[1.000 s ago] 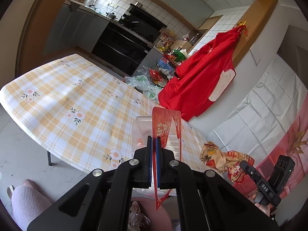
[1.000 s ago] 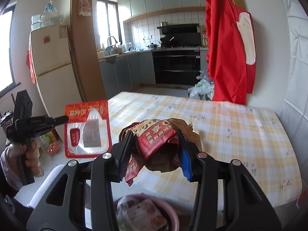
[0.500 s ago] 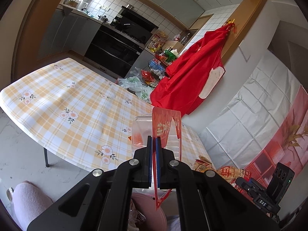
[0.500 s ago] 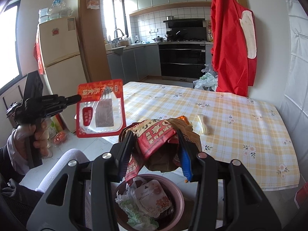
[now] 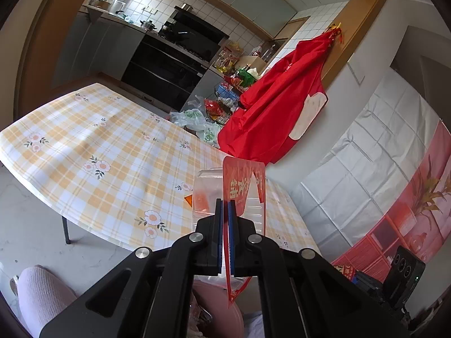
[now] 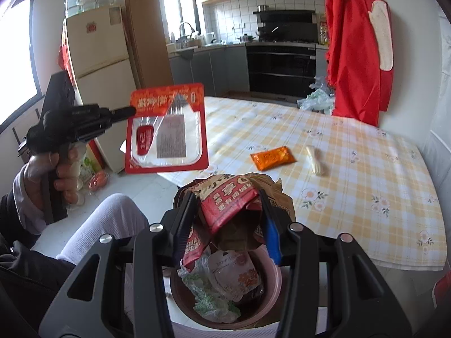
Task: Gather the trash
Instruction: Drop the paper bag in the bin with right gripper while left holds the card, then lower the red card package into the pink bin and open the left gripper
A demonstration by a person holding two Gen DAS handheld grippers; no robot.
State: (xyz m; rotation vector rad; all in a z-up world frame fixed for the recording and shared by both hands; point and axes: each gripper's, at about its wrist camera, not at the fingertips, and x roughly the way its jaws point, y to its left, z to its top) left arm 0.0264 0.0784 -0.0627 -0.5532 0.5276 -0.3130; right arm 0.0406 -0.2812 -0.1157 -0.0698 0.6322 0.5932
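Observation:
My left gripper (image 5: 224, 205) is shut on a flat red and clear food packet (image 5: 244, 188), held in the air off the table's near edge; the packet also shows in the right wrist view (image 6: 167, 129) with the left gripper (image 6: 126, 110) at its top corner. My right gripper (image 6: 228, 214) is shut on a crumpled red and brown wrapper (image 6: 228, 202), directly above a pink bin (image 6: 270, 307) holding several wrappers. An orange sachet (image 6: 272, 157) and a white plastic fork (image 6: 315, 160) lie on the checked table (image 6: 366, 186).
The pink bin's rim (image 5: 225, 309) sits below my left gripper. A red apron (image 6: 355, 48) hangs at the table's far right. A fridge (image 6: 98, 64) stands at the left. Plastic bags (image 5: 197, 121) lie on the floor beyond the table. My knee (image 6: 107, 225) is beside the bin.
Both grippers have pulled back from the table. The right one with its wrapper now hangs over the bin. The left one has lifted its packet higher. The sachet and fork came into view.

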